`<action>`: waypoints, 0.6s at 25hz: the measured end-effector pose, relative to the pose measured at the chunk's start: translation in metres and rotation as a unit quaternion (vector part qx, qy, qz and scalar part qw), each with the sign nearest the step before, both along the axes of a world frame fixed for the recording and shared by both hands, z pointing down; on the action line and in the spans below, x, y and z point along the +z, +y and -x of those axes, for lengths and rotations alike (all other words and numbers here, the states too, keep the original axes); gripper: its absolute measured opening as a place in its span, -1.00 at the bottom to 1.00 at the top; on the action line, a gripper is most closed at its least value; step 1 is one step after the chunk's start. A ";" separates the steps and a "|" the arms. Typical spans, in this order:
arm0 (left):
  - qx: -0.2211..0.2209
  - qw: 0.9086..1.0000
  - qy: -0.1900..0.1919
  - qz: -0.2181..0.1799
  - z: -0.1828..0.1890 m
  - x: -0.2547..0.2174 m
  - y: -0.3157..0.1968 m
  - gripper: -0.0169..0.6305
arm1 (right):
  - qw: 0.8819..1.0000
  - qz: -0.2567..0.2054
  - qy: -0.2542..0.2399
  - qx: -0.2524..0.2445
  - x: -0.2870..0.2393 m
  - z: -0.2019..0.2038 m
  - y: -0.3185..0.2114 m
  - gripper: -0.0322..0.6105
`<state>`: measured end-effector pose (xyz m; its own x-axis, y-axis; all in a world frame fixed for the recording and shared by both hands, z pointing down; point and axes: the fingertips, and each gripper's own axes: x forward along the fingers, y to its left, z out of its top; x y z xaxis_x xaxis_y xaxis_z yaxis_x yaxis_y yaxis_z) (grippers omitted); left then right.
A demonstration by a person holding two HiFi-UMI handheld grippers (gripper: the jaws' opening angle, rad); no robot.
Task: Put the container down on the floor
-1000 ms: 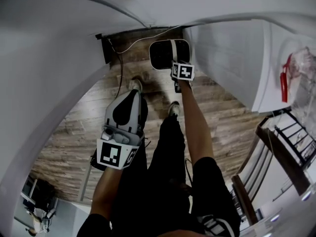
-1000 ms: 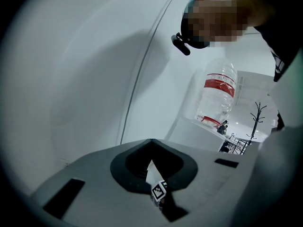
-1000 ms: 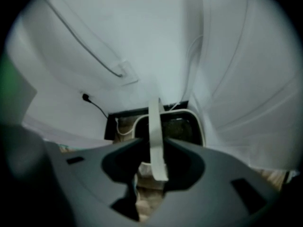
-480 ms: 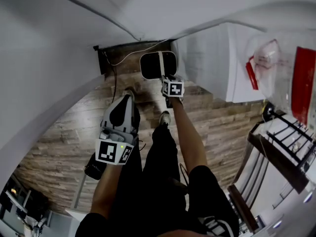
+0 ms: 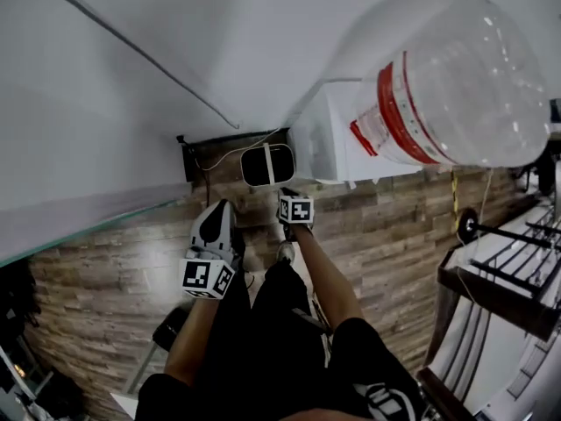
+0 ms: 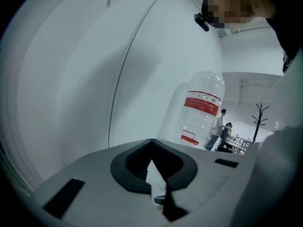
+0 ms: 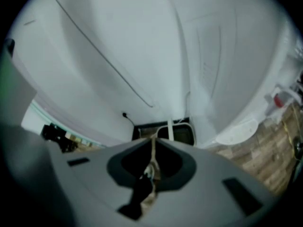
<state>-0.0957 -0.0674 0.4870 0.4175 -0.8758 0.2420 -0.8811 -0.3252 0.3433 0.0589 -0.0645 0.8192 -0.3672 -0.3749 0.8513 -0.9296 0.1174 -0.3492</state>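
Note:
The container [image 5: 267,165], a dark bin with a white handle, stands on the wood floor [image 5: 105,296] against the white wall; it also shows in the right gripper view [image 7: 176,133]. My right gripper [image 5: 289,193] hangs just short of it, apart from the handle. Its jaws [image 7: 152,143] are closing, nearly together, with nothing between them. My left gripper [image 5: 219,210] hangs over the floor left of my legs, shut and empty [image 6: 151,143], pointing up along the wall.
A big clear water bottle [image 5: 447,86] with a red label sits on a white unit [image 5: 324,147] right of the container. A dark metal rack [image 5: 500,270] stands at the right. A cable [image 5: 206,160] runs down the wall to the floor.
My right gripper has drawn back from the container's handle, and the container stays on the floor. The head view has tilted up, which brings the water bottle into sight.

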 end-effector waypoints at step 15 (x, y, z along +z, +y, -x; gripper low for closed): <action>-0.059 0.997 -0.020 -0.048 -0.047 -0.085 0.089 -0.86 | 0.983 -0.143 -0.055 -0.097 -0.194 -0.033 0.044 -0.79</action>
<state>-0.0487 0.0212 0.4017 0.3012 -0.9385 0.1689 -0.9275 -0.2473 0.2802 0.0924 -0.0205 0.6254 -0.5398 -0.5064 0.6724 -0.8382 0.3969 -0.3741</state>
